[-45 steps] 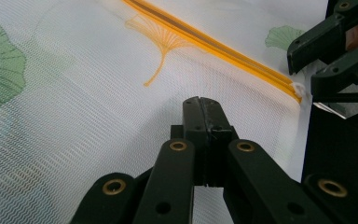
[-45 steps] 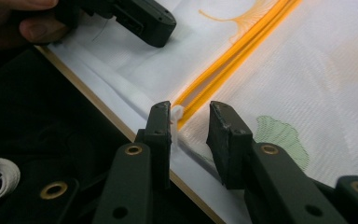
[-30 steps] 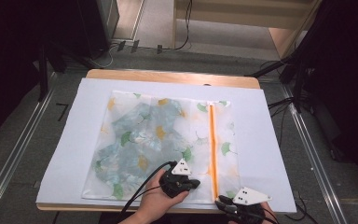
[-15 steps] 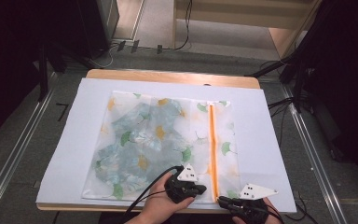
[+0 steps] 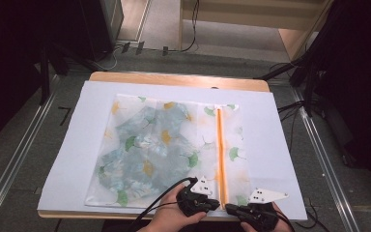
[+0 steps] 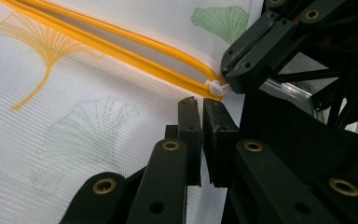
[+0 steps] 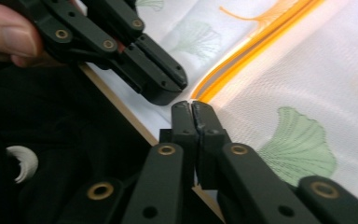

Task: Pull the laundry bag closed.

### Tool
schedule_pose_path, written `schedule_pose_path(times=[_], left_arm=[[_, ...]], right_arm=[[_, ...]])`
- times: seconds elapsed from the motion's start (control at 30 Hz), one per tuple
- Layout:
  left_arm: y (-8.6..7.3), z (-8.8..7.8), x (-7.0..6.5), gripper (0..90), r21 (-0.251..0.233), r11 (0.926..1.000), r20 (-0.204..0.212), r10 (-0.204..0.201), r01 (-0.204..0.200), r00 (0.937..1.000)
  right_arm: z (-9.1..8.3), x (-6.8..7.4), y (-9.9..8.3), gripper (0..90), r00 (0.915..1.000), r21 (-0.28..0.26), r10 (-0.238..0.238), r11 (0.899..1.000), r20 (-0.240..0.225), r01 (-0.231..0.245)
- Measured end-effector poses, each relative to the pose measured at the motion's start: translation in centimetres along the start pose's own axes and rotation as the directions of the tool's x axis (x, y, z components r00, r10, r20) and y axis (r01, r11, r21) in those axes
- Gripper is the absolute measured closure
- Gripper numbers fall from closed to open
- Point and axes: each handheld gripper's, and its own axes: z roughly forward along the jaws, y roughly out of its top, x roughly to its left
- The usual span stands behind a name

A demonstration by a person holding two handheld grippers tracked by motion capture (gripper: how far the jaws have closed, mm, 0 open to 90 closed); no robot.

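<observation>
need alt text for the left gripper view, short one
The left gripper, its two black jaws nearly together, hovers over a white mesh zip bag printed with ginkgo leaves, just below the white pull at the end of its orange zipper. The right gripper reaches that pull from the upper right.

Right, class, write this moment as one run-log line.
mesh bag: lying flat, clothing inside | left gripper: shut, beside near end of orange zip | right gripper: shut, at white zip pull
</observation>
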Motion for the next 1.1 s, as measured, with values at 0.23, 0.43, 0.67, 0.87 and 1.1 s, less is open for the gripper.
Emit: schedule_pose_path(times=[0.23, 0.43, 0.67, 0.87, 1.1], left_arm=[[0.0, 0.0, 0.3, 90.0, -0.002, 0.9996, 0.014, -0.027, 0.027, 0.9995], [0.0, 0.0, 0.6, 90.0, 0.001, 0.9992, 0.026, -0.041, 0.041, 0.9989], [0.0, 0.0, 0.6, 90.0, 0.003, 0.999, 0.025, -0.045, 0.045, 0.9987], [0.0, -0.3, 0.5, 90.0, 0.005, 0.9989, 0.0, -0.046, 0.046, 0.9989], [-0.5, -1.2, 1.3, 90.0, 0.006, 0.9948, -0.011, -0.102, 0.102, 0.9947]], right_arm=[[-0.6, -0.4, -0.2, 90.0, 1.0, -0.017, 0.003, 1.0, 0.008, -0.003], [-0.9, -0.8, -0.5, 90.0, 0.9996, -0.003, 0.02, 1.0, 0.021, -0.02], [0.1, 0.0, -0.9, 90.0, 0.9986, 0.101, -0.027, 0.994, -0.046, 0.031], [-0.4, 1.3, -0.2, 82.4, 0.9878, -0.053, -0.155, 0.986, 0.007, 0.156], [1.2, 2.6, 0.1, 59.1, 0.94, -0.032, -0.311, 0.947, 0.139, 0.319]])
